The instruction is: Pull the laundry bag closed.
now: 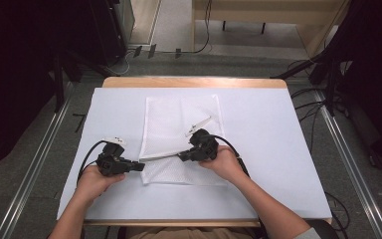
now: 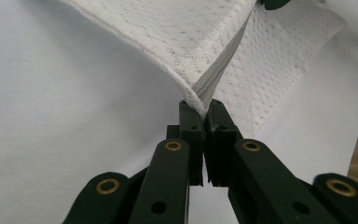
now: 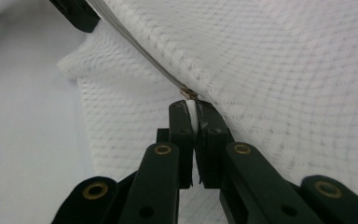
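right gripper view: zipper pull (image 3: 189,93) pinched.

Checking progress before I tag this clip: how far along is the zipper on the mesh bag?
Done: both grips are set. The left gripper is shut on the mesh bag at the zipper's end; the right gripper is shut on the zipper pull. In hand: zipper held taut between them. Left: running the pull along; which way can't be told.

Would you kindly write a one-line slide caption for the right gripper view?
Right gripper shut on the zip pull of a white mesh bag.
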The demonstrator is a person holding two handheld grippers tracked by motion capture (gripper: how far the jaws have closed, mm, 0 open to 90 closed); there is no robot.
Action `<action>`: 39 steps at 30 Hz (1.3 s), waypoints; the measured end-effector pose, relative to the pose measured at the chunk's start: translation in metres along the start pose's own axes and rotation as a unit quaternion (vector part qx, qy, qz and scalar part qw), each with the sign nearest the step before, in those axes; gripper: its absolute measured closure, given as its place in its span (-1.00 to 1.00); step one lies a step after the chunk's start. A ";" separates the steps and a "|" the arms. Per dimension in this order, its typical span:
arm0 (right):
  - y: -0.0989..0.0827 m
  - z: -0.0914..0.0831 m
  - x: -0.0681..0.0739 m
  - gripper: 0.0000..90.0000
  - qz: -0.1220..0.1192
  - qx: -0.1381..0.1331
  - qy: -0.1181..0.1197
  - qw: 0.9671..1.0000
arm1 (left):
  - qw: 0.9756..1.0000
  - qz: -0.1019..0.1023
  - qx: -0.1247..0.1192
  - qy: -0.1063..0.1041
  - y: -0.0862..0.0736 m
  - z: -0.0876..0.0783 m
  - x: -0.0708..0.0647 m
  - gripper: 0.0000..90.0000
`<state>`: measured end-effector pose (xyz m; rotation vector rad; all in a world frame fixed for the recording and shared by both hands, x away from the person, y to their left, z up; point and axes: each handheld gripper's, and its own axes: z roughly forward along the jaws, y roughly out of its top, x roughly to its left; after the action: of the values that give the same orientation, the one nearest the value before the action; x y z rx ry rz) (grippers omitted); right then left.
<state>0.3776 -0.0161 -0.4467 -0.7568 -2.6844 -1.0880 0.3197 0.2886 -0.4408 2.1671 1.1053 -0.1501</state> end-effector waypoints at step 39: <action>-0.027 -0.031 -0.020 0.96 0.033 -0.001 -0.029 0.999 | 1.000 -0.004 0.006 0.004 -0.003 -0.004 0.003 0.95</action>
<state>0.3798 -0.0621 -0.4469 -0.8836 -2.6853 -1.0706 0.3191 0.2944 -0.4405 2.1757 1.1203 -0.1512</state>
